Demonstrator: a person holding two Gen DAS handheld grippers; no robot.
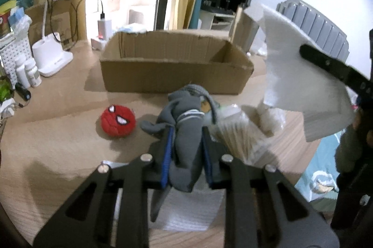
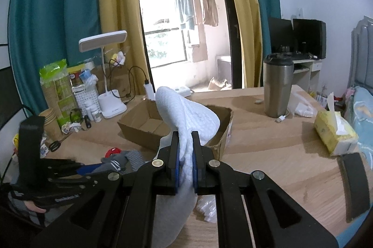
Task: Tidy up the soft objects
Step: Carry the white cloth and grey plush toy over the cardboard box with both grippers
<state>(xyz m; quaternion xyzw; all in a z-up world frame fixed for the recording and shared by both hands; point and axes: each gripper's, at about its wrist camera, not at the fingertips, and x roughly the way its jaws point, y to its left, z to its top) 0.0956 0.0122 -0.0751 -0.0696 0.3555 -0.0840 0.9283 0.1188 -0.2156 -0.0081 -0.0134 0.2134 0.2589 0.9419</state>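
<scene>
My left gripper (image 1: 187, 131) is shut on a grey sock bundle (image 1: 186, 136) with white stripes, lifted a little off the wooden table (image 1: 58, 143). A red ball (image 1: 118, 120) with a spider-mask face lies on the table to its left. Behind both stands an open cardboard box (image 1: 174, 66). My right gripper (image 2: 185, 134) is shut on a white cloth (image 2: 186, 117) that arches up in front of the cardboard box (image 2: 144, 129). In the left wrist view the same white cloth (image 1: 303, 75) hangs at the right, pinched by a black finger (image 1: 335, 70). The left gripper (image 2: 93, 169) with its sock shows at the lower left of the right wrist view.
A bag of cotton swabs (image 1: 242, 136) lies right of the sock. A white desk lamp (image 2: 109, 89), a white basket (image 2: 85, 96), bottles and paper cups crowd the table's left. A steel tumbler (image 2: 277, 87) and a yellow tissue pack (image 2: 333, 133) stand at the right.
</scene>
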